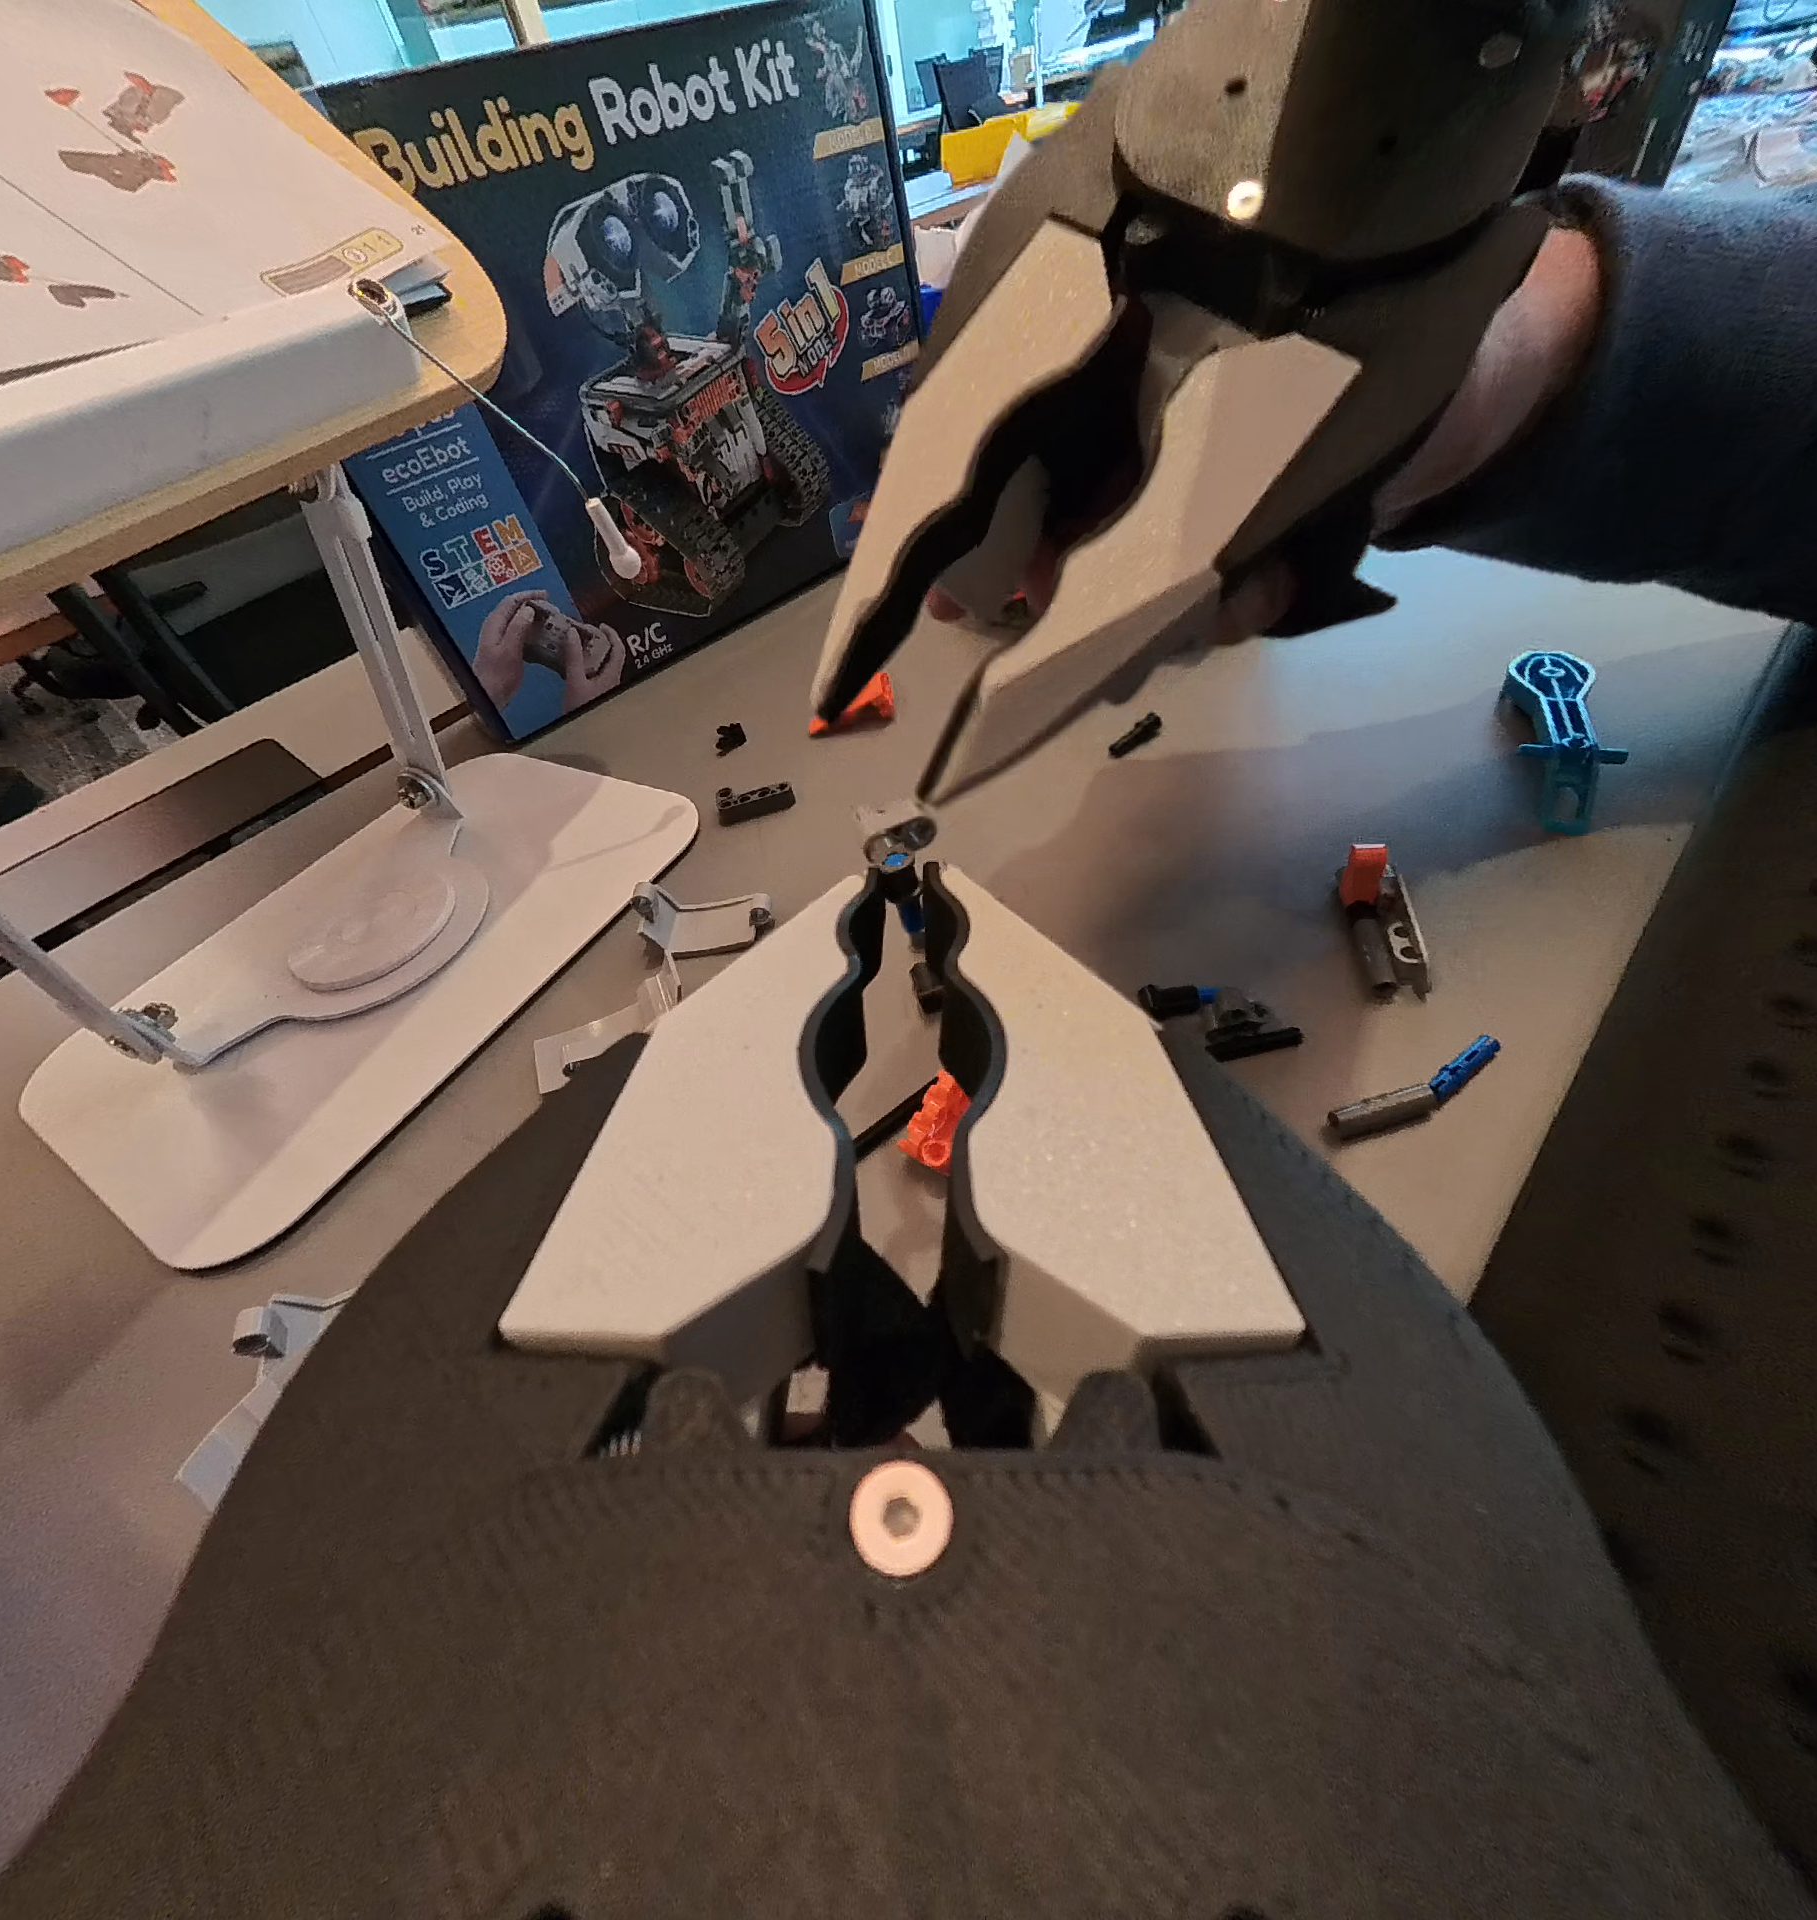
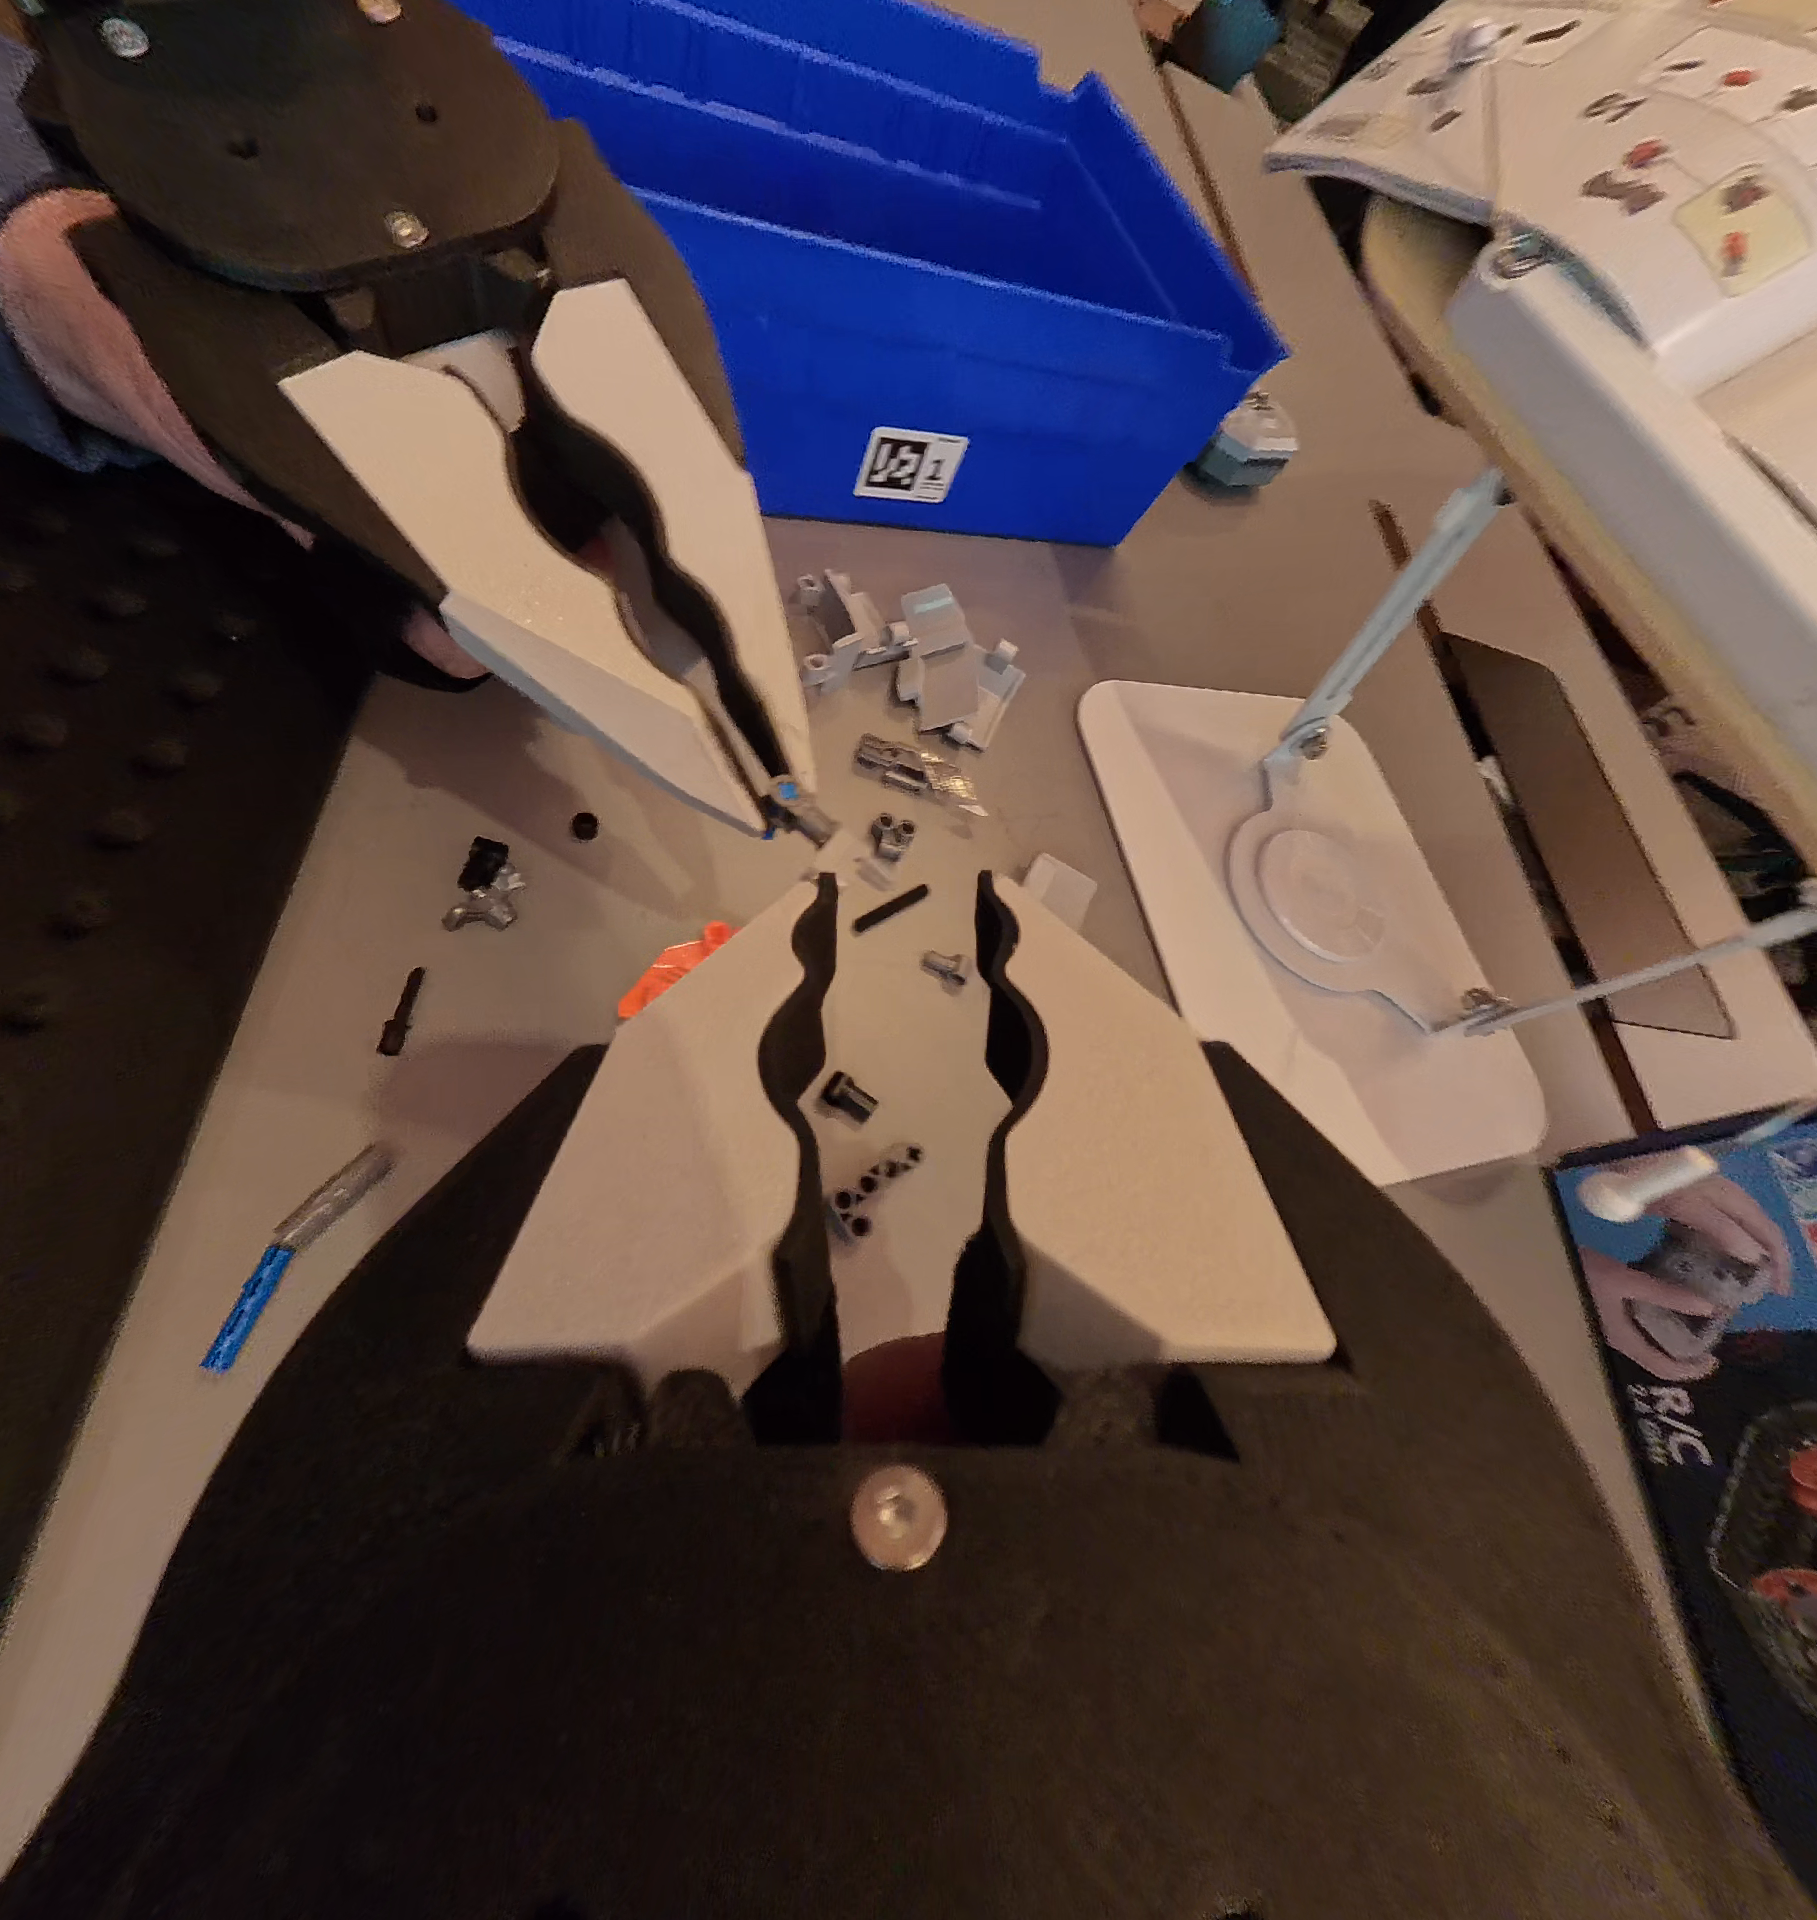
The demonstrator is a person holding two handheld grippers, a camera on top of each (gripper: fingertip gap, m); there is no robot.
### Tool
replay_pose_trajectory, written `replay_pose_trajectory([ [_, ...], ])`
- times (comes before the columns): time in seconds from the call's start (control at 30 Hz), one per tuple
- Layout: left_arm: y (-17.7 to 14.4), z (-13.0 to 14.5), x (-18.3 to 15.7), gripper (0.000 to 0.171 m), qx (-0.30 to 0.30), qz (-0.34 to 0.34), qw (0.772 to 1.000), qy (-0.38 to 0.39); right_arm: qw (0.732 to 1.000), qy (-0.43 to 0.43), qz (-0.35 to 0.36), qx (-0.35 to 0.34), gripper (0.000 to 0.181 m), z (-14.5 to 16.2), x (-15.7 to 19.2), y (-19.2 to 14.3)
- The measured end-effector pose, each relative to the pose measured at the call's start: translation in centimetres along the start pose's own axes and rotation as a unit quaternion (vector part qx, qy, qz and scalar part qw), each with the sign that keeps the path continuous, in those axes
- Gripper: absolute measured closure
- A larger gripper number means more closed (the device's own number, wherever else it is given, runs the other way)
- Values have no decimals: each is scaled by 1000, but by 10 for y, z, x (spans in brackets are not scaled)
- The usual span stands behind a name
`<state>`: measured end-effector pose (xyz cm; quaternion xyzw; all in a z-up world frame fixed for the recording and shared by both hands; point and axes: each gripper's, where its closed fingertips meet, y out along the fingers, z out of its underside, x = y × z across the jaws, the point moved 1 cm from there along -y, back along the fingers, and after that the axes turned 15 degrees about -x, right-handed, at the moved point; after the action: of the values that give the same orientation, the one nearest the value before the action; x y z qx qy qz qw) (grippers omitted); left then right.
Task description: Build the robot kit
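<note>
My left gripper (image 1: 899, 878) is shut on a small blue pin with a grey connector (image 1: 899, 836) on its end, held just above the grey table (image 1: 1143, 831). It also shows in the right wrist view (image 2: 784, 805), coming in from the upper left with the pin piece (image 2: 802, 818) at its tips. My right gripper (image 2: 906, 883) is open and empty. In the left wrist view it (image 1: 878, 756) reaches down from the upper right. One of its fingertips (image 1: 935, 790) meets the grey connector, the other is beside an orange piece (image 1: 868, 701).
Loose black, grey, orange and blue building parts lie scattered, including a black beam (image 1: 753, 800) and grey panels (image 2: 914, 655). A blue bin (image 2: 987, 343), a white stand base (image 1: 364, 987) and a robot kit box (image 1: 623, 364) stand around them. A black studded mat (image 1: 1714, 1247) borders the table. The tips of both grippers are at nearly the same place.
</note>
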<state>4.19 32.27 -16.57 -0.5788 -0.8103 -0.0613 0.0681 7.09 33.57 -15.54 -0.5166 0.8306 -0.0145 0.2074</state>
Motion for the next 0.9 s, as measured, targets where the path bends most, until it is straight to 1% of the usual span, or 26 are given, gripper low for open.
replay_pose_trajectory([
  [0.2, 1, 2, 0, 165, 5, -1, 1000, 6, 999, 8, 42, -27, 158, -16, -25, -21],
  [0.43, 2, 5, 0, 165, 10, -3, 1000, 12, 997, -10, 76, -27, 158, -22, -41, -42],
  [0.73, 5, 5, 0, 166, 10, -6, 1000, 20, 995, -7, 101, -10, 158, -9, -53, -62],
  [0.83, 6, 4, -1, 166, 10, -4, 1000, 22, 992, -20, 121, 13, 158, -4, -63, -74],
  [0.9, 7, 5, -3, 166, 11, -1, 1000, 24, 992, -7, 118, 34, 157, 5, -64, -84],
])
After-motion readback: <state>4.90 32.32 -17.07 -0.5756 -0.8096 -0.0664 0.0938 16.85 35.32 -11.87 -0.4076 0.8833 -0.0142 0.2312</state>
